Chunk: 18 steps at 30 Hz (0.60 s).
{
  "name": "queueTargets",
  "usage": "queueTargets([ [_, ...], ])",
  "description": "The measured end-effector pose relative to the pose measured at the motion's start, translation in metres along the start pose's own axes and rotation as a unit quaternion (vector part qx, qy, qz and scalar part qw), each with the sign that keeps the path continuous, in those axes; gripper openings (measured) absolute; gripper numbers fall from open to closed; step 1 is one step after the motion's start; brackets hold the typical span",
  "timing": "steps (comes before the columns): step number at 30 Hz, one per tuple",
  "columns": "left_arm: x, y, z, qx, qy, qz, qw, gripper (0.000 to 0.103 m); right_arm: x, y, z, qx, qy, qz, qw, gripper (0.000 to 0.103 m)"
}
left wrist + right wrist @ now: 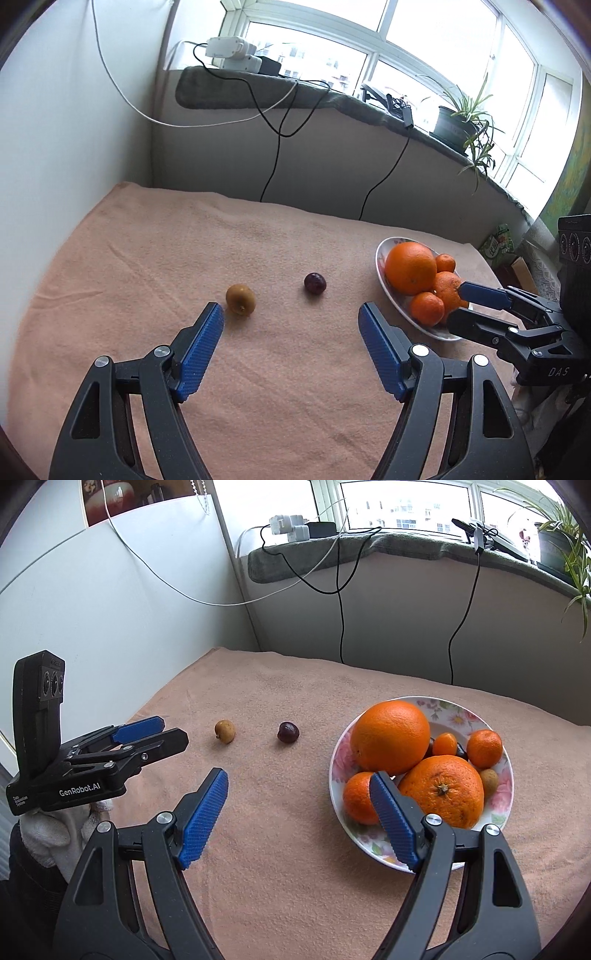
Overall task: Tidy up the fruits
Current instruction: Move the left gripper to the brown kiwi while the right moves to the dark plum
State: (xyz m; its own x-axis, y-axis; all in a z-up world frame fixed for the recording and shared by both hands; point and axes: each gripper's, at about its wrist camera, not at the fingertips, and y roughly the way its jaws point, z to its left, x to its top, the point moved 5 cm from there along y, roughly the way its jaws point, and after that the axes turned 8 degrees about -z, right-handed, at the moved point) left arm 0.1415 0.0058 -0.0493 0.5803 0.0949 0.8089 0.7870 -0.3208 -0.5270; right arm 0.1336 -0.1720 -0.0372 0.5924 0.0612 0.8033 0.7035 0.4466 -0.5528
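Note:
A brown kiwi [240, 299] [225, 731] and a dark plum [315, 283] [288, 732] lie loose on the peach towel. A floral plate [498, 794] [382, 282] holds a big orange [389, 735] [410, 267], several tangerines, a second kiwi and a dark fruit. My left gripper [291, 314] [173, 729] is open and empty, just in front of the kiwi. My right gripper [299, 779] [456, 301] is open and empty, its right finger over the plate's near-left rim.
The peach towel [147, 266] covers the table. A white wall stands to the left, a grey sill with chargers [236, 55], cables and a potted plant [461, 122] behind. A green packet [496, 243] lies past the table's right edge.

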Motion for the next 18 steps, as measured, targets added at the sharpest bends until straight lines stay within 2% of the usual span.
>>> queueTargets([
  [6, -0.011, 0.004, 0.024, 0.017, -0.016, 0.011, 0.9997, 0.076, -0.004, 0.019, 0.014, 0.011, -0.014, 0.018, 1.000, 0.082],
  [14, -0.016, 0.016, 0.027, 0.015, -0.015, 0.022, 0.9995, 0.076, 0.009, 0.045, 0.028, 0.015, -0.047, 0.023, 0.998, 0.082],
  [18, -0.015, 0.022, 0.030, 0.014, -0.018, 0.026, 0.9994, 0.074, 0.016, 0.065, 0.026, 0.016, -0.044, 0.035, 0.998, 0.082],
])
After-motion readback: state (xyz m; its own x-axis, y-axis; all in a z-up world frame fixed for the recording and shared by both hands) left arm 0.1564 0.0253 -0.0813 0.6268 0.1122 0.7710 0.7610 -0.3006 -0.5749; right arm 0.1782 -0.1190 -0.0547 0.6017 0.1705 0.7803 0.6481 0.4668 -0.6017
